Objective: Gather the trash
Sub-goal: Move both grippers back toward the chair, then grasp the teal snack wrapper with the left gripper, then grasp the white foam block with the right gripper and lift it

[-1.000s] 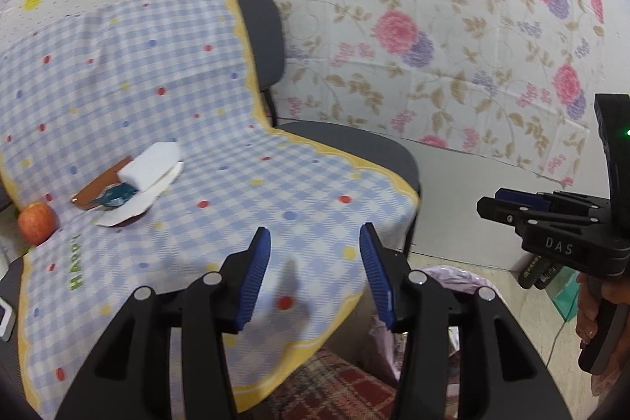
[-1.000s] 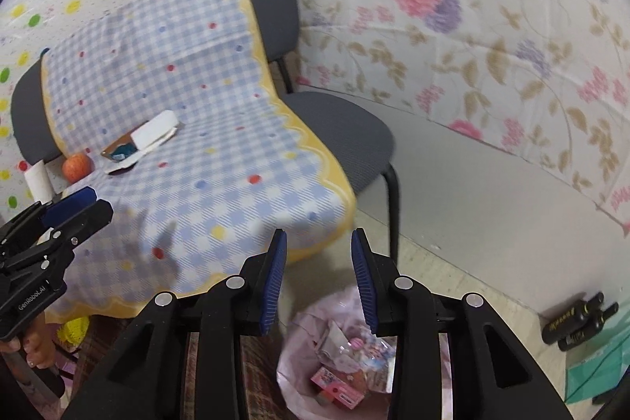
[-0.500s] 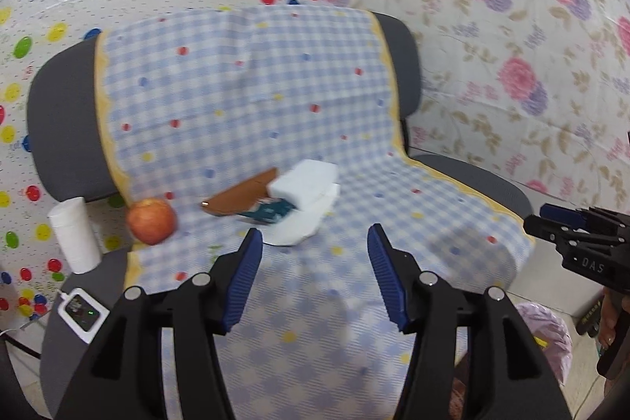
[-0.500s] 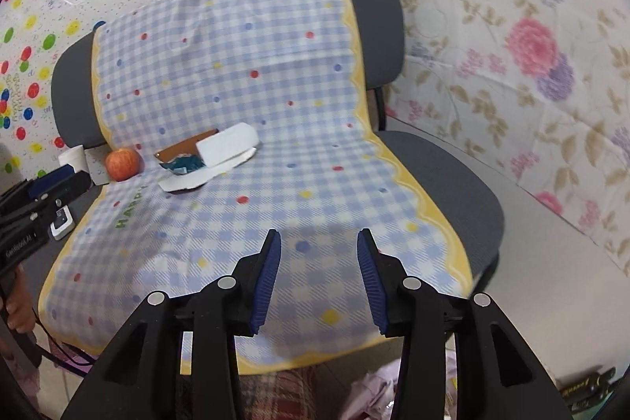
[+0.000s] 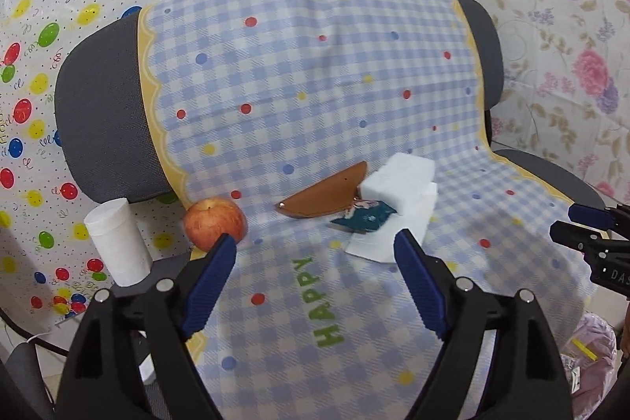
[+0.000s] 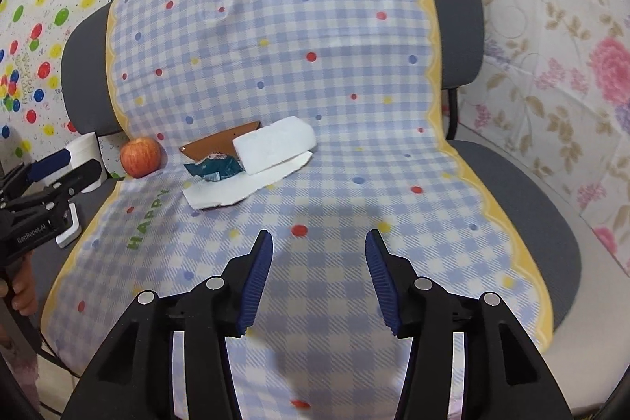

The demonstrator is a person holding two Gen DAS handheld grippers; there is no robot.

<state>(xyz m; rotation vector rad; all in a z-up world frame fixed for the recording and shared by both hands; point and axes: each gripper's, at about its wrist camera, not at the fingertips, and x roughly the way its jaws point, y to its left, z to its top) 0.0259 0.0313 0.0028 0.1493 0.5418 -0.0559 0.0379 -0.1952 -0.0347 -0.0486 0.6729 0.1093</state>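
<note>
Left gripper (image 5: 315, 254) and right gripper (image 6: 319, 250) both spread wide, holding nothing, over the checkered cloth (image 6: 334, 73) on the chair. Trash sits mid-frame: teal wrapper (image 5: 364, 217) on white paper (image 5: 388, 235), touching the white foam block (image 5: 397, 180) and brown pouch (image 5: 327, 193), apple (image 5: 214, 217) just left. Only left view shows the pink-lined bin (image 5: 590, 361) at lower right, scraps inside; contents unclear.
</note>
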